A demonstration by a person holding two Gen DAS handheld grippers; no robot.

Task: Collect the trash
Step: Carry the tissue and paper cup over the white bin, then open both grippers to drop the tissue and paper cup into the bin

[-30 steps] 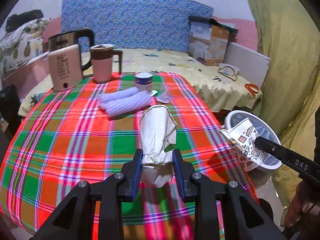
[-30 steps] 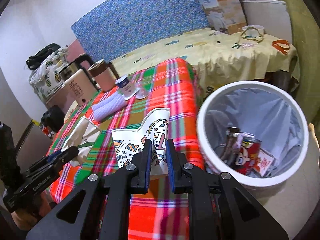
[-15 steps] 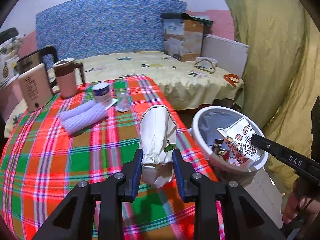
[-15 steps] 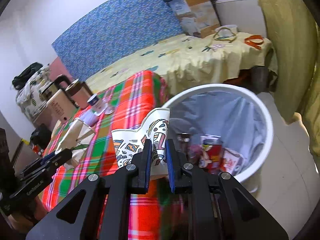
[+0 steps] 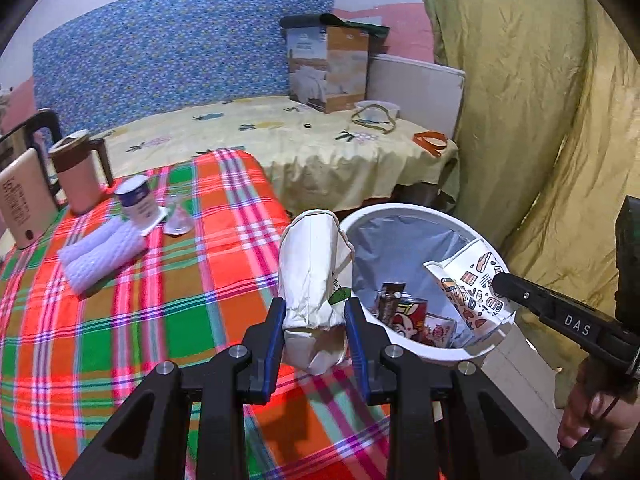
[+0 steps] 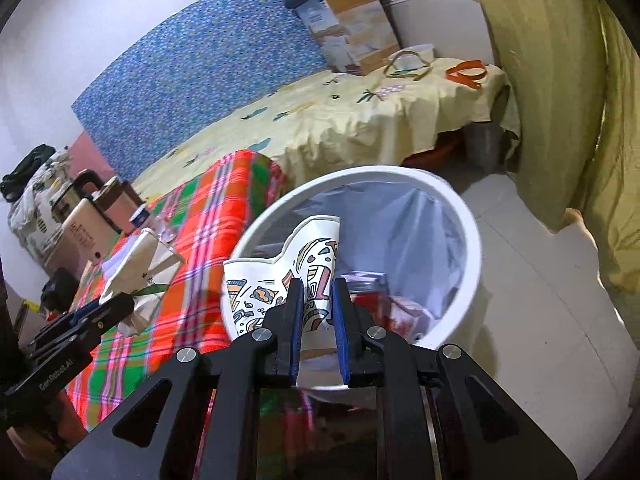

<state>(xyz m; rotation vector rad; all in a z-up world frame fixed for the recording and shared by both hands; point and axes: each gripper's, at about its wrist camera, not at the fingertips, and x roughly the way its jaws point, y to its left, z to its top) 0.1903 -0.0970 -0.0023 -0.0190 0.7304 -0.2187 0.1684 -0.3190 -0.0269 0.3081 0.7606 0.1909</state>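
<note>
White bin: your round white plastic bin (image 5: 404,210) holds a red printed can (image 5: 408,314) and wrappers.
Left gripper (image 5: 316,334): clamped on the crumpled cream paper bag (image 5: 314,268), long axis upright.
Right gripper (image 6: 316,312): pinching the patterned paper cup (image 6: 280,280) over the bin.

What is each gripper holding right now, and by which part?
Left gripper clamps the crumpled white paper bag near its lower end; right gripper pinches the patterned paper cup by its wall.

Surface (image 5: 132,320) cover: red, green and orange plaid with pink-white stripes. Bin (image 5: 404,210) at 3 o'clock: white rim, grey-blue liner. Crumpled bag (image 5: 312,268): cream, green leaf mark. Paper cup (image 5: 468,288): white, multicoloured doodles. Tongs (image 5: 316,330): black, blue pads. Headboard (image 5: 160,52): blue speckled. Bedsheet (image 5: 280,140): pale yellow.
</note>
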